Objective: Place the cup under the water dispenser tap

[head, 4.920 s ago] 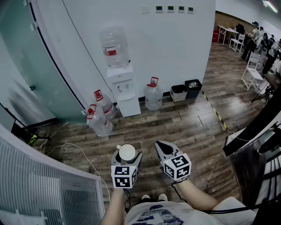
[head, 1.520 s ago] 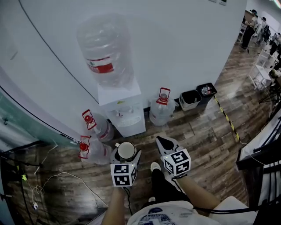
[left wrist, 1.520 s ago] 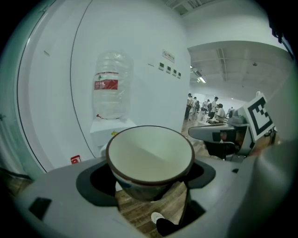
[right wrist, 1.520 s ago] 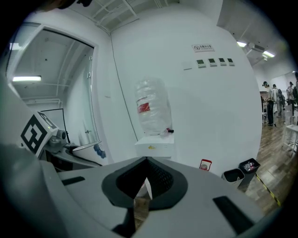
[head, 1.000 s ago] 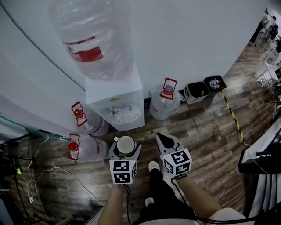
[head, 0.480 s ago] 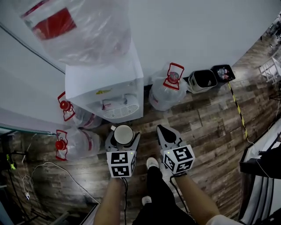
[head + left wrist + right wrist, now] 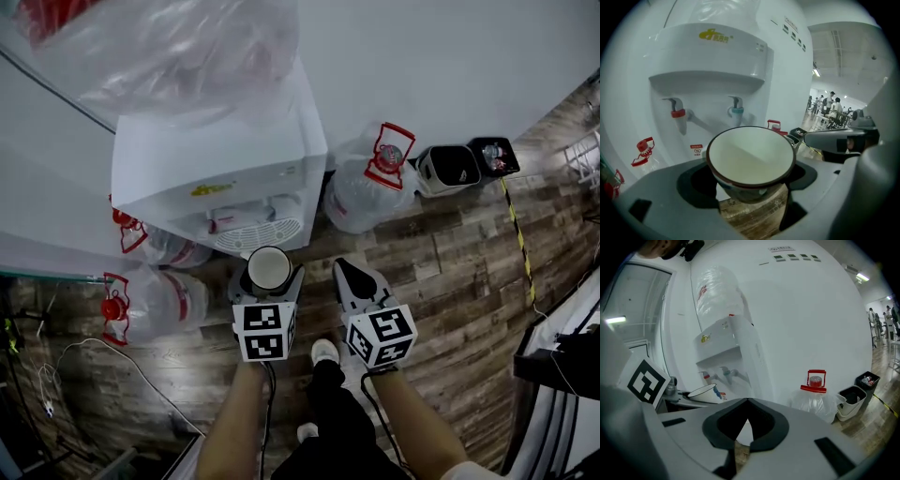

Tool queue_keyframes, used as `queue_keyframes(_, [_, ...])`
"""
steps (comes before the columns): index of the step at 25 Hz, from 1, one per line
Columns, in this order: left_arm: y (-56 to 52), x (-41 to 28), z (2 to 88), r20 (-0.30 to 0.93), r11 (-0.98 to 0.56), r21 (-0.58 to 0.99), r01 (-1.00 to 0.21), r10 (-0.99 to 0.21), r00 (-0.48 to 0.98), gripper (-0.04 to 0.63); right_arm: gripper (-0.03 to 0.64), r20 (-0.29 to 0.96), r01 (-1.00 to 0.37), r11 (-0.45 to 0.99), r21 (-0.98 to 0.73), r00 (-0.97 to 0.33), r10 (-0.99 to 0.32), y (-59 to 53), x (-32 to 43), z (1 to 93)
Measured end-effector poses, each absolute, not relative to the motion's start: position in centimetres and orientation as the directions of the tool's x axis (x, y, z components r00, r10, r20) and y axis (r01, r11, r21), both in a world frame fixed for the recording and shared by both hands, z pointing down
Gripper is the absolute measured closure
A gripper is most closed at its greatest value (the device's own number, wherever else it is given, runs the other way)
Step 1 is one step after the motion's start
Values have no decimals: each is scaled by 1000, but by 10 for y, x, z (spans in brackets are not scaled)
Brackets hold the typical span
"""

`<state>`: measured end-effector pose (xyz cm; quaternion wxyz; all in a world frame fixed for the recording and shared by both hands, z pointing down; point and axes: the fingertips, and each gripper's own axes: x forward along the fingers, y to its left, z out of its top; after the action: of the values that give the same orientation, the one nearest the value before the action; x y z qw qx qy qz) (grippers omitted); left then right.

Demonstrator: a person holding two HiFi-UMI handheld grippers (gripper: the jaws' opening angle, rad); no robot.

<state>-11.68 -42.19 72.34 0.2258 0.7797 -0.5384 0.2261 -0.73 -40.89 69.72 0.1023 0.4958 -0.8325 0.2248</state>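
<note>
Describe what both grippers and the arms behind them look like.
The left gripper and right gripper are alike: pale grey shells tapering to two dark-lined jaws. Each carries a white cube with black square markers and trails a thin black cable. Forearms are bare; no sleeves show.

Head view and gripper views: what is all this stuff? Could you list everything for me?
white water dispenser: one, white, against the wall.
large clear plastic bottle: one, clear, on top of the dispenser.
taps: two, red and blue, under the dispenser's front.
spare water jugs: three, clear with red caps, on the floor; two left, one right.
small bins: two, dark, by the wall at right.
striped floor tape: one, yellow-black, on the wooden floor.
white cup with dark rim: one, between the left gripper's jaws.
left gripper: shut on the cup.
right gripper: shut, empty.
</note>
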Motion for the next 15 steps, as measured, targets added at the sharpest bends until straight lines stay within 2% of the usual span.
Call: queue_keyframes(15, [-474,-127,791,611,-262,101,-960,-745,268,153,597,396,-865,428,-263,-501,-769,-459,-17,751])
